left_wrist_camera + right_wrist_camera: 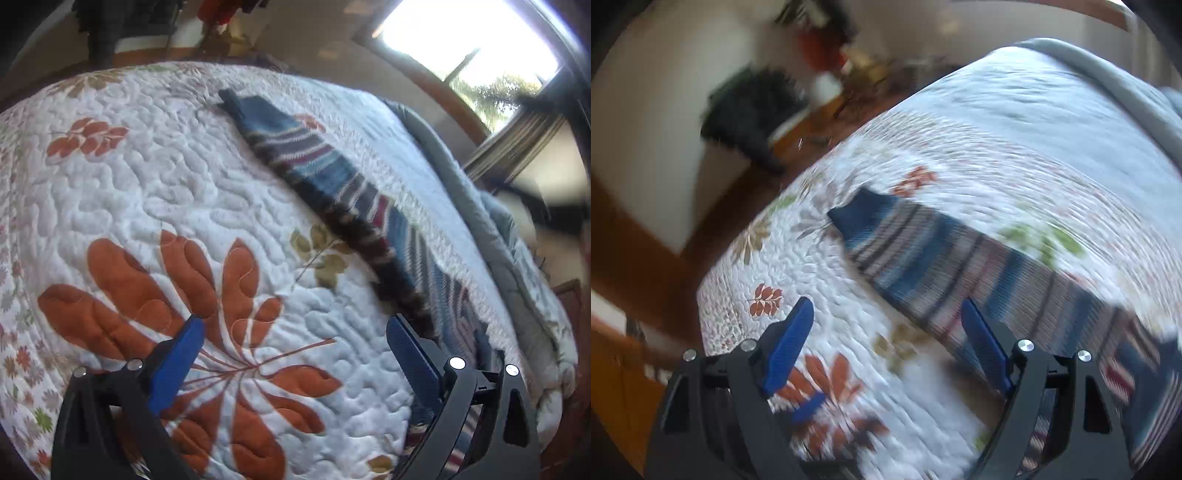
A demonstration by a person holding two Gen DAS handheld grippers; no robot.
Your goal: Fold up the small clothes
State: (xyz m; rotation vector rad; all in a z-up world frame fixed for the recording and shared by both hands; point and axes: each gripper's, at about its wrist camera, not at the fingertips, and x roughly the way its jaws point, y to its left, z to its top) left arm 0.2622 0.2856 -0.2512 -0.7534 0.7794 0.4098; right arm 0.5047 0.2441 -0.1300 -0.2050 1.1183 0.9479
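quilted bed (pixel 184 177); striped sock (pixel 317 177) lying diagonally, right of left tool (pixel 295 332); both tools spread, empty.

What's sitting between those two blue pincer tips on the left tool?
Only the white quilted bedspread with its orange flower print, seen from the left wrist view. The open left gripper holds nothing; the striped blue knitted garment lies beside it.

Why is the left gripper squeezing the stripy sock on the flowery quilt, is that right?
Not quite. The left gripper is open and squeezes nothing; the left wrist view shows only flowery quilt between its fingers. The stripy sock does lie on the quilt.
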